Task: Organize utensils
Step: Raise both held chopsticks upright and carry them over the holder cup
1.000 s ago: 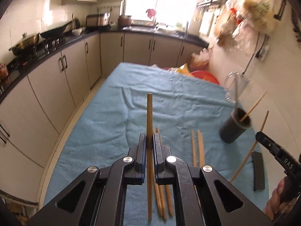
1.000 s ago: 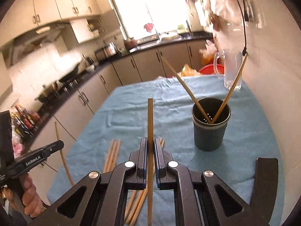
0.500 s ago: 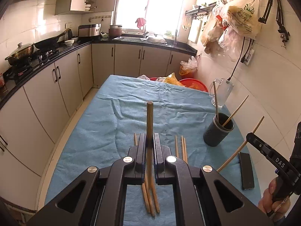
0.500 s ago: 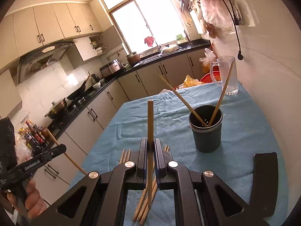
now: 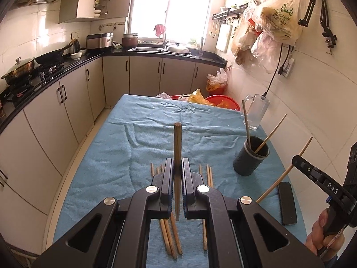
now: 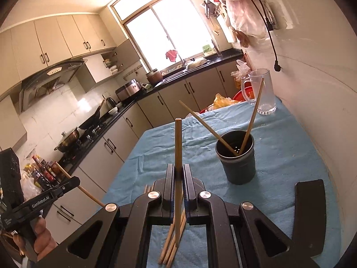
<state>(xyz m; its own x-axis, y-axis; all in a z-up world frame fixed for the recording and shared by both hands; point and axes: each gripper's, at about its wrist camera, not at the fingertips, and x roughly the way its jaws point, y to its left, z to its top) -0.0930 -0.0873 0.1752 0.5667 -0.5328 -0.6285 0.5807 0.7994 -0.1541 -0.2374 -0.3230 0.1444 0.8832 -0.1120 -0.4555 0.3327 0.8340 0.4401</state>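
Both grippers higher than before, jaws clamping upright chopsticks (image 5: pixel 177 147) (image 6: pixel 178 156).

tablecloth (image 5: pixel 138 147): plain light blue. chopsticks (image 5: pixel 167 234): pale tan wood. utensil cup (image 5: pixel 251 162): dark grey. grippers: black, silver bolts. glass mug (image 6: pixel 263 93): clear. phone (image 5: pixel 287 203), near right: black. cabinets (image 5: pixel 55 111): beige, black worktop. basin (image 5: pixel 221 101), far: red.

The table's (image 5: pixel 138 134) blue-covered left and far stretch lies open to my tools. On the right, the dark holder (image 6: pixel 236 163) with two slanted chopsticks (image 6: pixel 252 120), the glass mug (image 6: pixel 263 93) behind and a black slab (image 6: pixel 310 203) crowd the wall. Loose chopsticks (image 5: pixel 169 234) lie beneath my tools.
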